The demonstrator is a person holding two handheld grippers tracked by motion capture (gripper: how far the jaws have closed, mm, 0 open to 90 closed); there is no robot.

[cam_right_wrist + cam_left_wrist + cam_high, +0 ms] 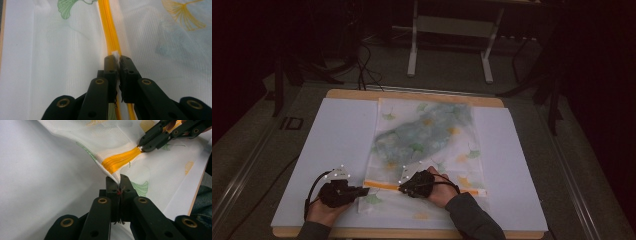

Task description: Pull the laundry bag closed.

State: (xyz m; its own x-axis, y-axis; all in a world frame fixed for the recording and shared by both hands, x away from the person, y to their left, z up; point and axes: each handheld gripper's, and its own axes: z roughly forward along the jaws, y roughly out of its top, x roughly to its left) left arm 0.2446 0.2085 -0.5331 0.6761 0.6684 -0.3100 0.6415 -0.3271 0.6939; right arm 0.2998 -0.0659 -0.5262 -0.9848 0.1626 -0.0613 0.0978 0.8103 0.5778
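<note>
Left gripper (119, 180) is clamped tight on the near-left corner of the mesh laundry bag (427, 145), right where the orange zipper (120, 160) ends, and that corner is pulled up a little off the white board (337, 130). Right gripper (117, 58) has its jaws pinched together on a small white tab on the zipper line, which I read as the pull, though it's too small for me to swear to it. What matters for me: the zipper's long axis runs side to side across the near end of the bag, so from the right gripper the track stretches away toward the bag's right edge, while my left gripper sits at the opposite end as the anchor. From the high view the two grippers are close together, both at the left part of the zipper, the right one just beside the left. So my guess is the right hand has to travel along the track, away from the left, staying in line with the orange strip so the mesh doesn't bunch.
</note>
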